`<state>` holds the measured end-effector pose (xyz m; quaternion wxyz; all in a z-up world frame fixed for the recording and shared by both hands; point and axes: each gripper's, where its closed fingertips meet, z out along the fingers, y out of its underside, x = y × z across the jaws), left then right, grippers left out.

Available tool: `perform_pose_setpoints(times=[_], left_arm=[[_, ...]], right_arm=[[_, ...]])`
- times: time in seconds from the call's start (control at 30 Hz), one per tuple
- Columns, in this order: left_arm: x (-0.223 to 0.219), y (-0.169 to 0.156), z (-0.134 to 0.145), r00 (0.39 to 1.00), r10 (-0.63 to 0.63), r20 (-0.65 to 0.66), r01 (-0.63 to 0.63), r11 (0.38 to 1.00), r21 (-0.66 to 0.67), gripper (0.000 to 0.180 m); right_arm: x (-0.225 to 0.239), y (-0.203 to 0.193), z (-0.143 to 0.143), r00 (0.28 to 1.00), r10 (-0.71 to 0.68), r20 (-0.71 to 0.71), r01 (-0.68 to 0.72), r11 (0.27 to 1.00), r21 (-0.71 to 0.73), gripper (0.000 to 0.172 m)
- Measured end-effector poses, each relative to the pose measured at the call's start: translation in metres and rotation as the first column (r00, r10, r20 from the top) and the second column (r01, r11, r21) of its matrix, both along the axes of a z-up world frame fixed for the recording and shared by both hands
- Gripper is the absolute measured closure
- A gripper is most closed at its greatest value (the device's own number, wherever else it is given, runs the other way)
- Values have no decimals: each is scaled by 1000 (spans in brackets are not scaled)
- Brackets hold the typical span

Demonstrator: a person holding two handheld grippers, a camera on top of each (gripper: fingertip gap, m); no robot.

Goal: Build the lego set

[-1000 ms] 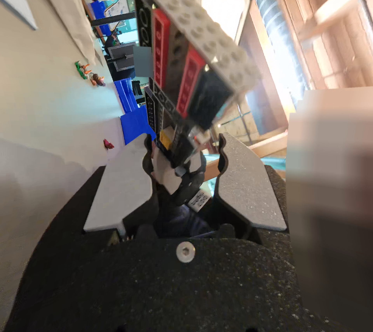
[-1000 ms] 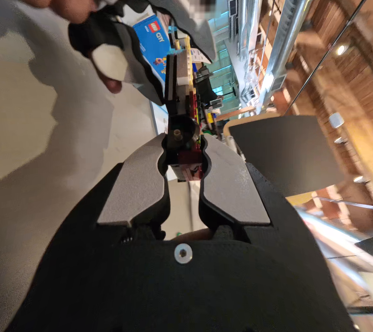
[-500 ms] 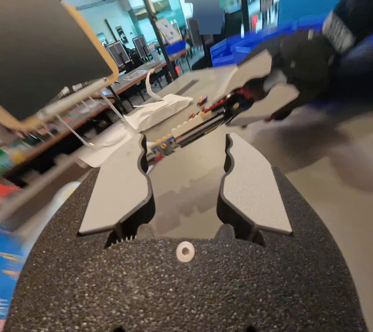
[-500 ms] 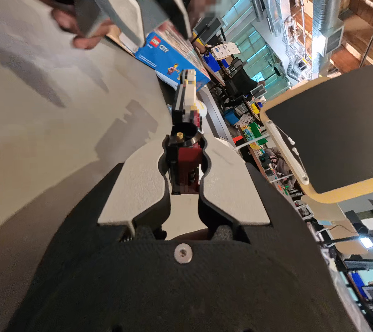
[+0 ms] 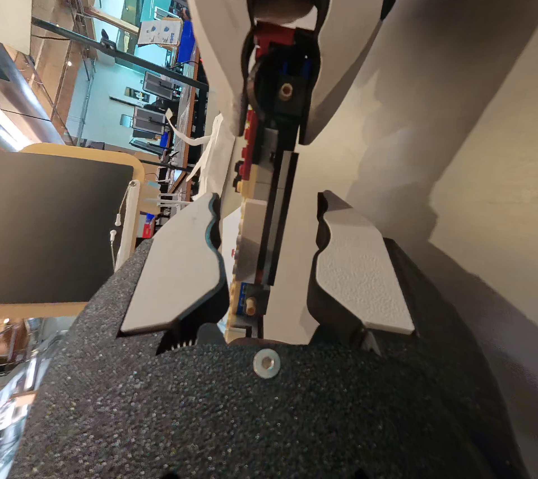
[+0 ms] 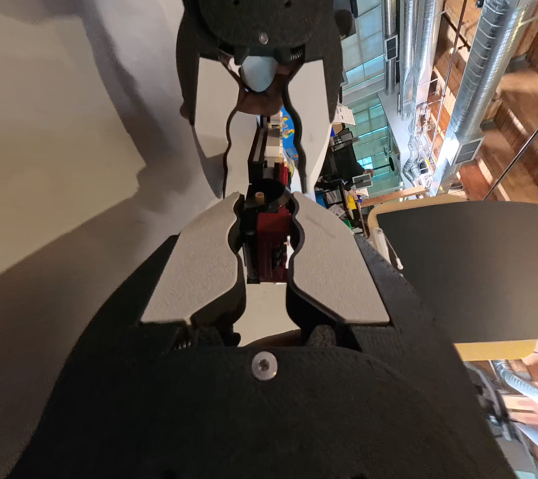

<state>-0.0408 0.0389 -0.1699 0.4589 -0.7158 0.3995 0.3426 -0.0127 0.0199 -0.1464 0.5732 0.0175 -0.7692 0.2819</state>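
Two hand-held tongs face each other tip to tip above a pale table (image 6: 72,144), with a long brick model (image 5: 270,217) stretched between them. The right tongs (image 6: 266,204) are clenched on the model's dark red and black end, both pads pressed against its sides. The left tongs (image 5: 266,204) stand released: the model's other end, grey, tan and black, runs between their fingers with a clear gap on each side. By my judgement this is a handover or two-handed hold being set up. A chair (image 5: 58,229) stands left of the left tongs.
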Motion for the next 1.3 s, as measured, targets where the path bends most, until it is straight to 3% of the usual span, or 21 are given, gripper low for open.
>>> perform_pose_setpoints(times=[0.13, 0.3, 0.5, 0.6, 0.7, 0.8, 0.9, 1.1, 1.3], left_arm=[[-4, 3, -3, 997, 22, -71, -20, 999, 30, 151], [-20, 8, -5, 984, 106, -142, -99, 994, 54, 155], [-52, 9, 3, 939, 216, -266, -200, 976, 89, 156], [-72, 15, 16, 900, 263, -347, -234, 964, 124, 156], [-87, 23, 23, 868, 309, -389, -252, 949, 192, 156], [-87, 28, 15, 866, 316, -388, -250, 945, 213, 156], [-84, 27, 9, 882, 302, -363, -233, 947, 222, 156], [-90, 23, -5, 895, 294, -335, -243, 952, 186, 156], [-94, 18, 1, 911, 302, -280, -250, 946, 207, 155]], right_arm=[[-2, 0, -7, 1000, -2, -3, 2, 999, 38, 143], [-14, 13, -8, 991, -121, -50, 124, 991, 53, 141], [-11, 42, -2, 933, -359, -7, 358, 932, -53, 138], [0, 68, -13, 825, -538, 171, 563, 808, -172, 139], [23, 98, -40, 608, -677, 414, 789, 570, -227, 142], [44, 117, -67, 439, -676, 592, 895, 390, -218, 142], [50, 134, -75, 361, -654, 665, 932, 275, -235, 142], [40, 154, -87, 267, -596, 758, 964, 164, -211, 141], [26, 142, -93, 289, -477, 830, 955, 210, -211, 153]])
